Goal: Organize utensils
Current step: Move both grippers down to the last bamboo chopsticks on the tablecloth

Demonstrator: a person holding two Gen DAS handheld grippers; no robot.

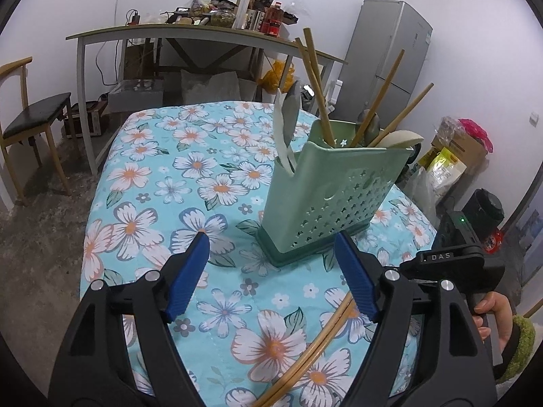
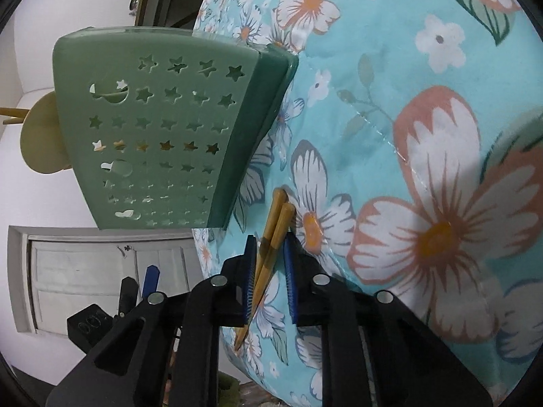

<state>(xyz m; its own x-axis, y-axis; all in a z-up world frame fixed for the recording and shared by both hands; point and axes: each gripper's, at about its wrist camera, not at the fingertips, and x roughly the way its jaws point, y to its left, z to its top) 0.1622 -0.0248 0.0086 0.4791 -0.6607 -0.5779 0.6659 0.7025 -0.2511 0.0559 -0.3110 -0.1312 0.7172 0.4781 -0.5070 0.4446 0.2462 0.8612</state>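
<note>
A green star-punched utensil holder (image 1: 325, 196) stands upright on the flowered tablecloth (image 1: 152, 176), with several chopsticks (image 1: 317, 84) and spoons (image 1: 283, 135) sticking out of it. My left gripper (image 1: 271, 240) hovers open just in front of its base with nothing between the fingers. A pair of bamboo chopsticks (image 1: 305, 349) lies on the cloth under the left gripper's right finger. In the rolled right wrist view, my right gripper (image 2: 269, 239) is shut on that pair (image 2: 276, 224) near the table's edge, close to the holder (image 2: 163, 135).
A hand (image 1: 492, 308) grips the right tool's handle at the right. Beyond the table stand a cluttered desk (image 1: 203, 30), a grey fridge (image 1: 383, 61) and a wooden chair (image 1: 34, 115). Bags and boxes (image 1: 444, 166) pile up on the floor at right.
</note>
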